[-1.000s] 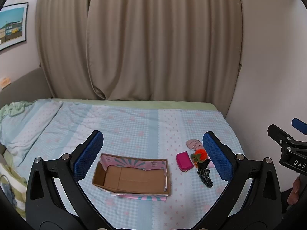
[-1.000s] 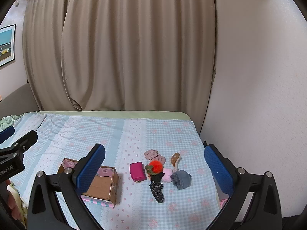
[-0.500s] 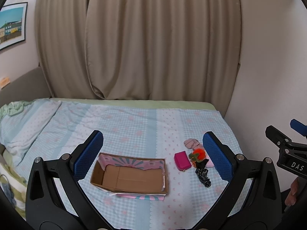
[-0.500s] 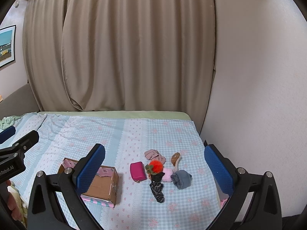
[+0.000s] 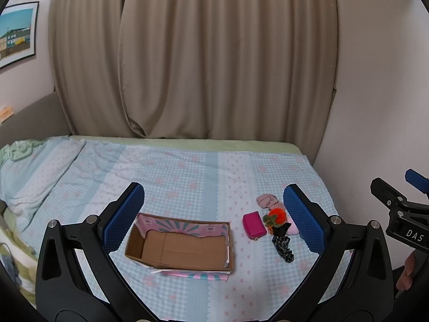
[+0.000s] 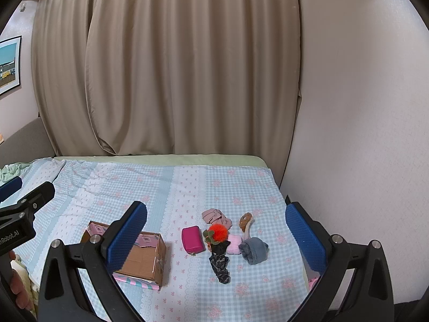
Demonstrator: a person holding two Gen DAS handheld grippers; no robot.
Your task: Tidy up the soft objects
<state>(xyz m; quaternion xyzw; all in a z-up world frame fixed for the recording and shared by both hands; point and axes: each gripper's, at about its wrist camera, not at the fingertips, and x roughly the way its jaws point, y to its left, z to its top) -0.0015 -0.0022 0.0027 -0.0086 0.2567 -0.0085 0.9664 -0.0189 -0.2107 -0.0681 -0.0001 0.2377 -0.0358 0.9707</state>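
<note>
A: Nearest you, both tools are held above the bed (image 6: 150,187). Your left hand-held gripper (image 5: 214,214) is spread wide with nothing between its pads, and your right hand-held gripper (image 6: 215,237) is just as wide and just as empty.

B: So nothing is picked up yet. Where do I start?

A: The box (image 5: 182,249) lies under your left tool, open side up and bare inside. The soft things sit in a cluster to its right, under your right tool: a scrunchie (image 6: 220,265) closest, then a magenta pouch (image 6: 191,239), an orange pom-pom (image 6: 218,233), a pink puff (image 6: 235,243) and a grey sock (image 6: 254,249), with a folded pink cloth (image 6: 214,216) and a brown piece (image 6: 245,218) behind.

B: They look tangled.

A: The pom-pom, puff and scrunchie touch, so I'd take an outlier first. The pouch lies just apart on the box side. Come straight down with your right tool, straddle its short width, and close gently. Soft things squash and slip, so pinch through the middle, not an edge.

B: And the left?

A: Keep it near the box to steady it if it shifts.
</note>
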